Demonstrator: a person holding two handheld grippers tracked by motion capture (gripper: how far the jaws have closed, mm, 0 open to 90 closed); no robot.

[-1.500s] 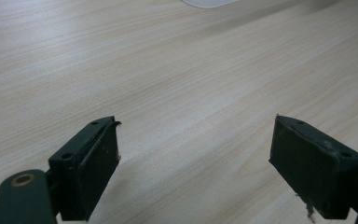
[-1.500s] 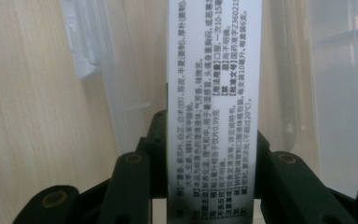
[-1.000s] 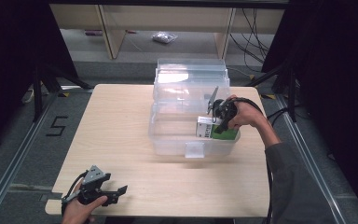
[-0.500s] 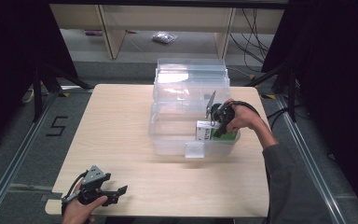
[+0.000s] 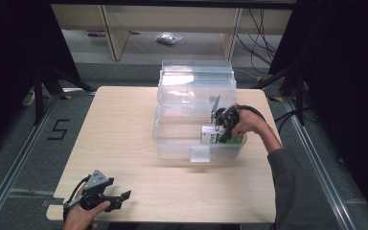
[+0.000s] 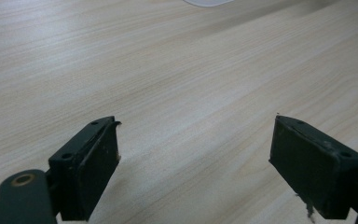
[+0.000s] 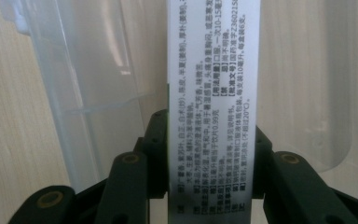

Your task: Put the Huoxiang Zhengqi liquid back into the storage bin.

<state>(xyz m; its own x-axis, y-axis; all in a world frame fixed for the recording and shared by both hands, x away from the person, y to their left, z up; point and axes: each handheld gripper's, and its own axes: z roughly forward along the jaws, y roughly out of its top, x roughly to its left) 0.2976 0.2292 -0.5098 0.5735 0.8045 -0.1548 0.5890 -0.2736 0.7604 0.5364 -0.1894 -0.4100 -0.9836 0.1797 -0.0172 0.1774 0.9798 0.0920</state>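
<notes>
One white-and-green printed carton [image 7: 213, 112] sits clamped between your right gripper's [image 5: 224, 125] jaws, its long axis running straight out from them, low inside the clear plastic bin [image 5: 172, 139] at its right end. Your left gripper [image 5: 106, 195] is well apart, jaws wide and empty over the pale wooden table [image 6: 177, 74]. Whether the carton touches the bin floor is hidden.

Overhead lighting is even on the table [image 5: 124, 143]; surroundings fall to near black. Glare patch on the clear bin's lid [image 5: 182, 79]. Soft shadow beneath the bin. The left gripper view shows pale sheen streaks; the right gripper view is dim, foreground jaws soft.
</notes>
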